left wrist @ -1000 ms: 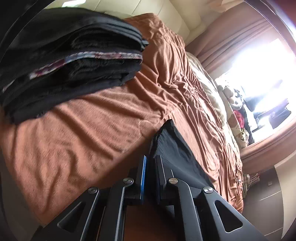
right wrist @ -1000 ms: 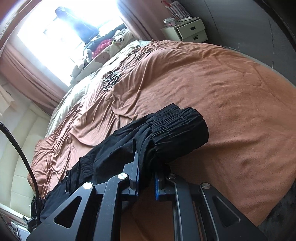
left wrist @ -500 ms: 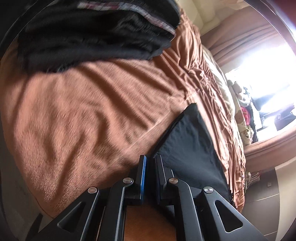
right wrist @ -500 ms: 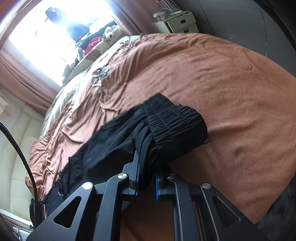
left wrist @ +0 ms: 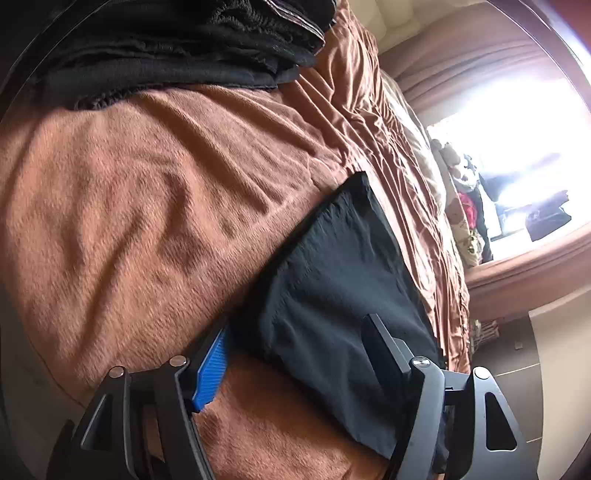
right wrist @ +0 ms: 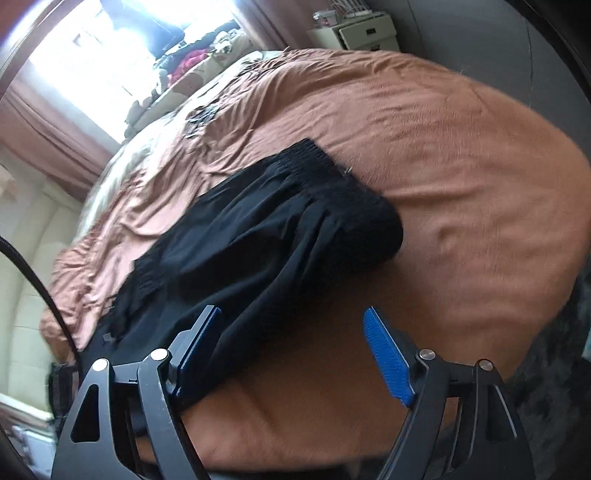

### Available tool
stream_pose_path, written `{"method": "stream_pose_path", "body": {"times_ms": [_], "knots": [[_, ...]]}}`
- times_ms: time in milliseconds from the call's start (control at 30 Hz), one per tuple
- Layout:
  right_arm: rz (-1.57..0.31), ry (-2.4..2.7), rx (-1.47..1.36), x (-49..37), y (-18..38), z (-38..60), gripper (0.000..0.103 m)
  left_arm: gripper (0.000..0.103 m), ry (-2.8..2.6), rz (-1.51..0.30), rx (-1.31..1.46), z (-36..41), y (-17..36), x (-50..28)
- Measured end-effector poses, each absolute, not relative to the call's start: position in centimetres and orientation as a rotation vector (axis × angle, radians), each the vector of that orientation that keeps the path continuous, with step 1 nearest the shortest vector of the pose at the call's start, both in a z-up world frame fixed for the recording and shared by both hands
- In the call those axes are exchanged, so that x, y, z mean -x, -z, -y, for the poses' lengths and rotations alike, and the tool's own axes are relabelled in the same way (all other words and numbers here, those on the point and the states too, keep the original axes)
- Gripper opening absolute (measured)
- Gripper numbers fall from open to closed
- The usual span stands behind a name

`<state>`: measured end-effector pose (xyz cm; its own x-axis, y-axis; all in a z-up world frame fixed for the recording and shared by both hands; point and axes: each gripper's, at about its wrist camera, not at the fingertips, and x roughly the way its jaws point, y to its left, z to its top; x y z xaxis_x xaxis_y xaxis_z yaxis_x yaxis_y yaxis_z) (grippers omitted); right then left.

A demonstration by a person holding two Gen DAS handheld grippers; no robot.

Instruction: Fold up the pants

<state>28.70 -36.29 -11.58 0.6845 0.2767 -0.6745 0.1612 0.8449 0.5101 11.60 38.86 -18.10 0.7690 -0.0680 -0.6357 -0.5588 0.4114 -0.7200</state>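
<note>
Black pants [left wrist: 332, 288] lie folded on the brown blanket [left wrist: 129, 206]. In the left wrist view a flat black end of them reaches between my fingers. My left gripper [left wrist: 295, 343] is opening, its blue pad [left wrist: 212, 369] clear of the cloth, which lies loose in the gap. In the right wrist view the pants [right wrist: 258, 240] show their gathered elastic waistband [right wrist: 325, 177] folded over on top. My right gripper [right wrist: 291, 332] is opening too. Its left pad [right wrist: 199, 339] stands at the cloth's edge, and its right pad [right wrist: 386, 358] is over bare blanket.
A stack of folded dark clothes [left wrist: 184, 48] sits on the bed beyond the left gripper. The bed's edge and a dark floor [right wrist: 554, 369] lie to the right. A pale nightstand [right wrist: 365, 33] and a bright window with curtains stand beyond. A black cable [right wrist: 37, 280] crosses the left side.
Both grippers were shut on the black pants and have now spread wide, letting the cloth go onto the blanket. The left gripper has sunk closer to the bed.
</note>
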Motion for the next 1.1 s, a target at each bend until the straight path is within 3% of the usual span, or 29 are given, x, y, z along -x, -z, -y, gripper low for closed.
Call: {"method": "stream_pose_path", "body": {"times_ms": [267,533,767,833,967,1100], "knots": [[-0.837,-0.230,-0.525,-23.6,8.7,31.0,0.076,0.072,-0.280,-0.631,1.151,-37.3,18.3,-10.8],[-0.900,-0.358,-0.468,-24.4,9.3,25.2,0.052,0.072,-0.250,-0.642,1.157,-36.2,18.1,-10.4],[-0.985,-0.361,-0.476,-27.4,13.3,22.2,0.050,0.072,-0.243,-0.653,1.141,-35.8,17.9,-10.3],[-1.000,-0.366,-0.484,-28.1,13.9,21.5,0.040,0.072,-0.243,-0.652,1.145,-35.9,18.0,-10.5],[-1.033,-0.368,-0.494,-29.3,15.2,20.6,0.040,0.072,-0.250,-0.652,1.140,-35.9,18.1,-10.7],[-1.066,-0.380,-0.510,-30.3,16.4,19.8,0.025,0.072,-0.257,-0.649,1.139,-35.9,18.2,-10.7]]}}
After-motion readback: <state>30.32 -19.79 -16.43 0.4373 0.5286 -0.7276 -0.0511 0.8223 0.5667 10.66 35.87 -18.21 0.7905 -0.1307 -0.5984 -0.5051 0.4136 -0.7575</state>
